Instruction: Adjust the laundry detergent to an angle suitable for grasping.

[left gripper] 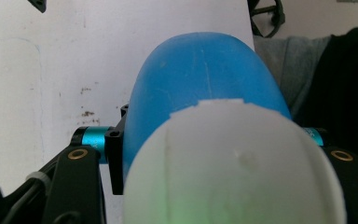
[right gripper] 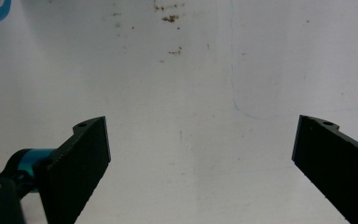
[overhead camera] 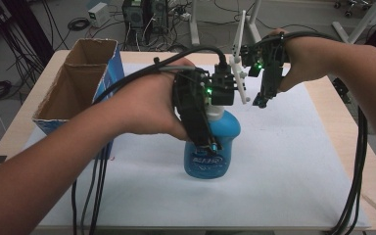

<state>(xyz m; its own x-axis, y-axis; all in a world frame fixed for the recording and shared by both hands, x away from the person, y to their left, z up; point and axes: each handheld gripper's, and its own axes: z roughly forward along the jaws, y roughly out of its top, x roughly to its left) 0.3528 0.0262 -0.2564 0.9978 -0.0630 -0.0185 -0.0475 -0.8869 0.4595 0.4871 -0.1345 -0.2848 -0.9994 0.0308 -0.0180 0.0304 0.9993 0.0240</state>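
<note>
The left gripper [overhead camera: 210,144] has its jaws clamped on the blue bottle [overhead camera: 215,147], gripped just below its white cap [left gripper: 233,163], so the pickup looks done and moving it is left, while the right gripper [overhead camera: 260,102] has its jaws wide and empty beyond the bottle.

- Left gripper [overhead camera: 210,144]: black body, green light, thick black cables.
- Right gripper [overhead camera: 260,102]: black ridged jaws, teal fittings, brass screws, white three-cornered plate.
- Bare forearms, no sleeves.

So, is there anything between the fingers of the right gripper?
No. In the right gripper view the right gripper stands open, and between its fingers shows bare white table cover.
</note>
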